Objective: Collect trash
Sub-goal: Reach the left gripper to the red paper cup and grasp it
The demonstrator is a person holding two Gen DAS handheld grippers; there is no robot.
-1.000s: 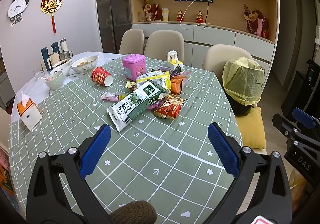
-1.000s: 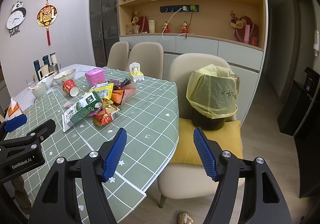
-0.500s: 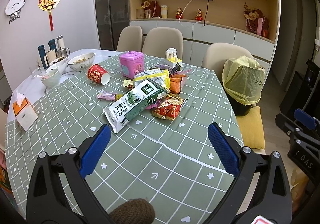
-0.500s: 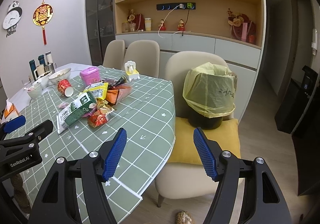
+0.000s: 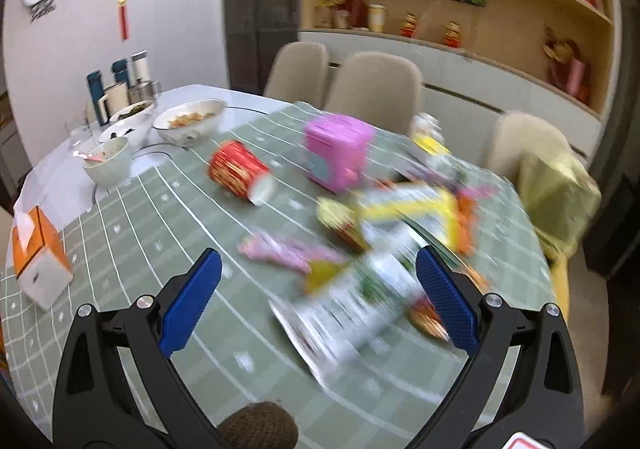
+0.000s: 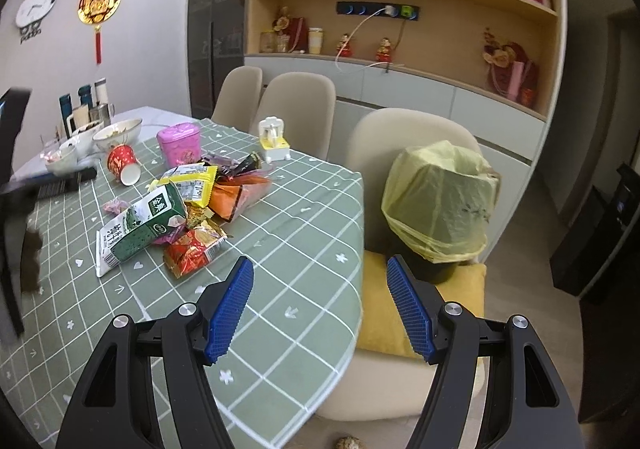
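Carton (image 6: 138, 227) printed "金典" lies among wrappers (image 6: 192, 251); left tongs (image 5: 316, 301) and right tongs (image 6: 320, 305) gape, empty.

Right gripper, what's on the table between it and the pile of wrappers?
Nothing: in the right wrist view only bare green tablecloth lies between the open right gripper and the nearest piece, a red wrapper.

Left gripper (image 5: 316, 303) and right gripper (image 6: 320, 309): both held level, blue-padded jaws spread wide apart, nothing between the fingers of either.
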